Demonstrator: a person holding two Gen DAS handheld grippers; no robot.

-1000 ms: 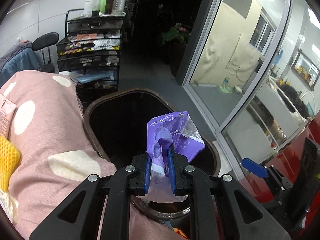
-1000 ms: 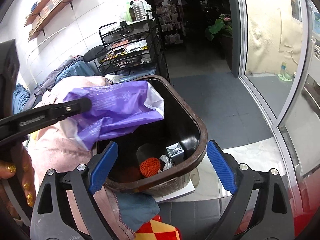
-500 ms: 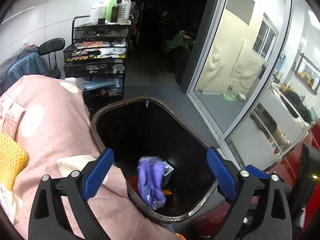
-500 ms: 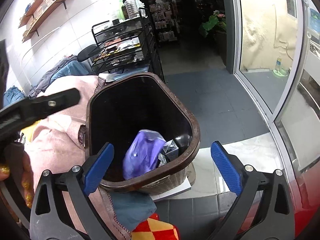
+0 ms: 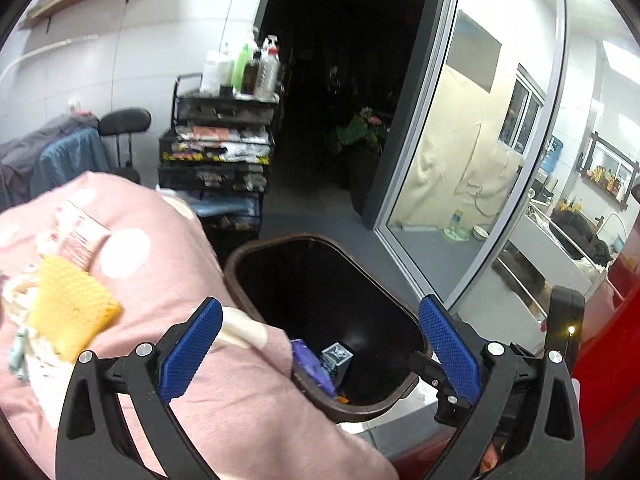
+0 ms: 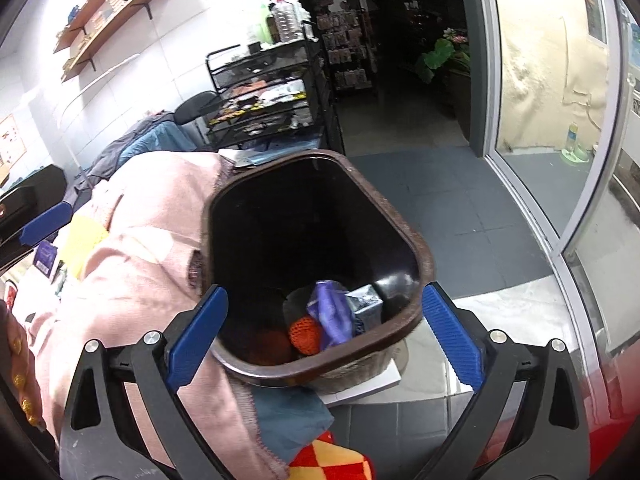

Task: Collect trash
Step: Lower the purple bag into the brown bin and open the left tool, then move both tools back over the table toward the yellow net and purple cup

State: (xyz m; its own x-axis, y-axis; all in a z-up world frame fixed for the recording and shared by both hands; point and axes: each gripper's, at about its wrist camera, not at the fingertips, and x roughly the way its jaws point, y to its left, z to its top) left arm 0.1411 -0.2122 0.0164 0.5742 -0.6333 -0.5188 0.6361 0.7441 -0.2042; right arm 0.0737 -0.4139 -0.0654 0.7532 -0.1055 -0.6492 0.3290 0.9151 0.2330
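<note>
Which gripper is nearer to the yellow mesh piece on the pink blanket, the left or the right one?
Left. The left gripper hangs open just right of the yellow mesh piece, close to it. The right gripper is open over the trash bin, farther away.

White tiled walls (image 6: 168, 52) stand on the left, with wooden shelves (image 6: 108, 4) of books fixed high up. Below them a black wire rack (image 5: 218, 152) holds papers and packets on its tiers, and bottles (image 5: 244, 68) stand on its top. Just beside the rack is a black chair (image 5: 124, 122) draped with blue and grey clothing. The floor (image 6: 460, 208) is dark grey tile. Beyond the rack a dark doorway (image 5: 348, 60) opens into an unlit room, where a potted plant (image 5: 362, 130) with pink flowers stands. On the right, a glass door (image 5: 476, 128) in a pale metal frame shows a brightly lit room with a cream wall.
</note>
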